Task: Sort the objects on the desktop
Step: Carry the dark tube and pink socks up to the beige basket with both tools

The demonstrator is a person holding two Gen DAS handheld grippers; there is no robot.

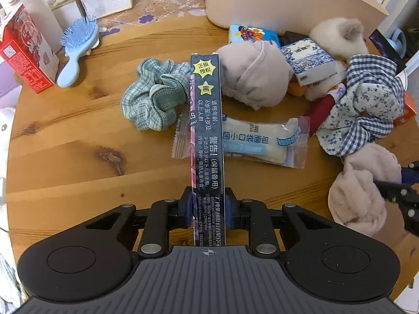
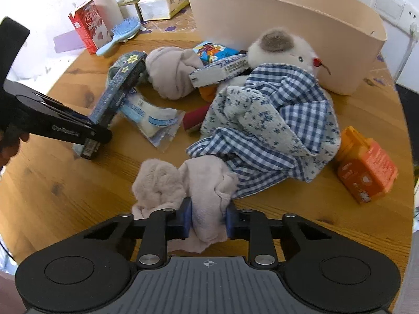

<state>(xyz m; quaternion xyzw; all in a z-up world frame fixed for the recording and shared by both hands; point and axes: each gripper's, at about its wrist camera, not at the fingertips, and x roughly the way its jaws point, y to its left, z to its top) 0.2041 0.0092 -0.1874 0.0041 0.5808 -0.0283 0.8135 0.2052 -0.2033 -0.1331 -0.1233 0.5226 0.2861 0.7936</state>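
Left tongs clamp the near end of a long dark box, which lies on the wooden worktop in front of the beige bin, over a wrapped bread packet. Right tongs pinch a pale pink sock nearer than the bin, just beside a checked cloth. A second pink bundle touches the sock; possibly its pair, the view does not settle it.
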